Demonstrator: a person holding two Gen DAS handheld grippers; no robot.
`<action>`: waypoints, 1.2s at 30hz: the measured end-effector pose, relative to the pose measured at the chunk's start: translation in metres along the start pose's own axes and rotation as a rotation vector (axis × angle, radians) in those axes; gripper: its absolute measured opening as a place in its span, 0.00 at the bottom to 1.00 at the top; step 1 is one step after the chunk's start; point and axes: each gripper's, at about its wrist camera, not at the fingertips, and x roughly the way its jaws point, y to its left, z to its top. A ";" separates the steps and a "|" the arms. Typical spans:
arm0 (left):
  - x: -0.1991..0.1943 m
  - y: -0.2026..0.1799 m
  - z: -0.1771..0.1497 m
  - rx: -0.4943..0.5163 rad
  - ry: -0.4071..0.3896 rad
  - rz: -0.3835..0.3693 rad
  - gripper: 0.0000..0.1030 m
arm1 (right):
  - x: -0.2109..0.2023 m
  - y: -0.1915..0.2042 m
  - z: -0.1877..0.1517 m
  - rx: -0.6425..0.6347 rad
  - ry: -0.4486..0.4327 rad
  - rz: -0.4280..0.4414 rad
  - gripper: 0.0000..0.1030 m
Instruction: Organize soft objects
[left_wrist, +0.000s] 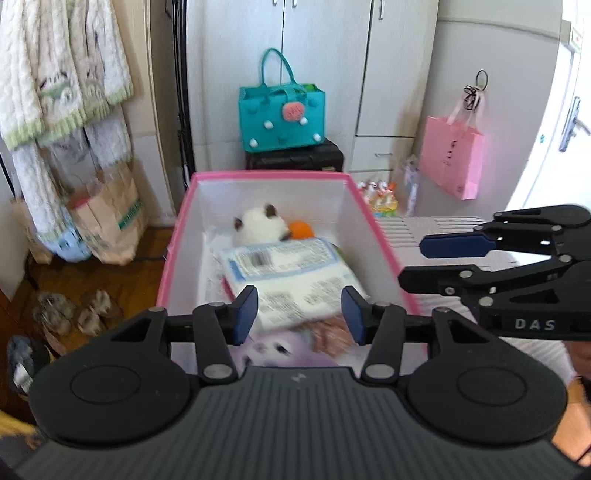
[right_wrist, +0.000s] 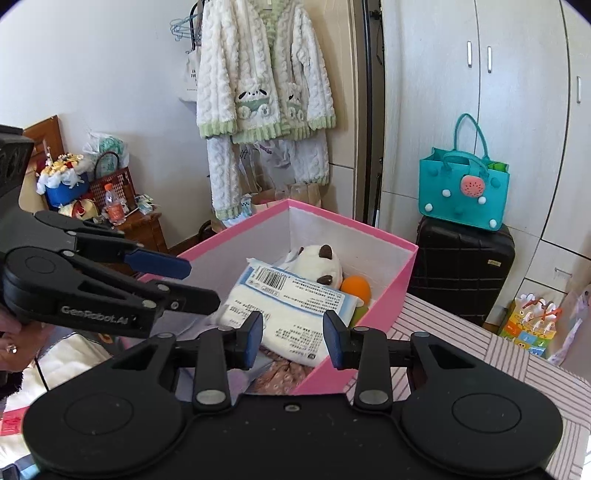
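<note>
The pink box (right_wrist: 388, 291) at frame centre already holds a white wrapped pack (right_wrist: 291, 306), a plush toy (right_wrist: 319, 264) and an orange ball (right_wrist: 355, 288). Left tool (left_wrist: 299, 315) and right tool (right_wrist: 293, 339) hover spread, pinching nothing; judging by this, sorting looks well advanced

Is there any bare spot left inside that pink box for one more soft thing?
Little. The pink box is crowded: a white packet lies across its middle, a plush toy and orange ball behind. Bare floor shows only along the left wall and the far corners.
</note>
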 end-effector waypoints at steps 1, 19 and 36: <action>-0.005 -0.004 -0.001 0.001 0.010 -0.015 0.54 | -0.006 0.000 -0.002 0.004 0.007 0.003 0.45; -0.053 -0.049 -0.027 0.002 -0.017 0.104 0.98 | -0.082 -0.005 -0.039 0.100 0.056 -0.238 0.98; -0.060 -0.095 -0.078 0.047 -0.098 0.173 1.00 | -0.156 0.030 -0.093 0.172 -0.155 -0.446 0.98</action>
